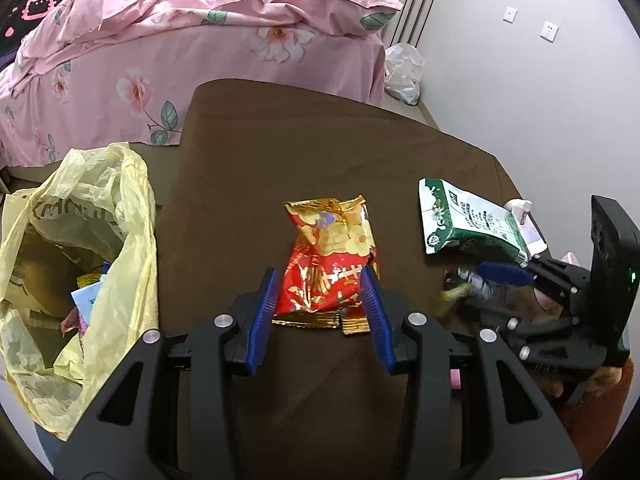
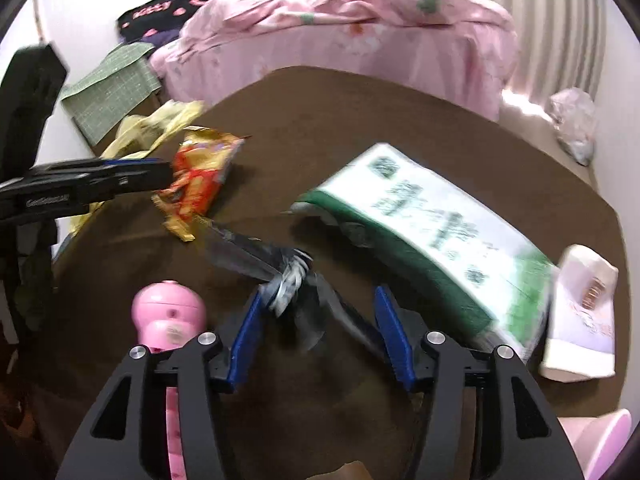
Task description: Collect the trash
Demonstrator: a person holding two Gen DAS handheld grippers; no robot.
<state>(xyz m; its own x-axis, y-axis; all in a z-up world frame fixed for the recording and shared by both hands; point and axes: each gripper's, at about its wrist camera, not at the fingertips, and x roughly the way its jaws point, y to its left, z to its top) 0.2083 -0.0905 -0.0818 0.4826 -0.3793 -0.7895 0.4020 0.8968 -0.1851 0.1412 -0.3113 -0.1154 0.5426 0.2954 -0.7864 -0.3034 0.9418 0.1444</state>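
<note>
Straddling red snack bag (image 1: 330,264) mid-tabletop (image 1: 280,152), left tongs (image 1: 322,300) parted, pads beside bag, not clamping. Yellow trash bag (image 1: 76,264) off left edge, wrappers inside. Green carton (image 1: 468,220) near right edge.

Right view: right tongs (image 2: 320,320) released around silver twisted wrapper (image 2: 280,272) near front edge; left pad touching wrapper, no squeeze. Carton just right, blurred.

Glossy foil snack packet (image 1: 330,258) on matt brown cloth (image 1: 280,152).
</note>
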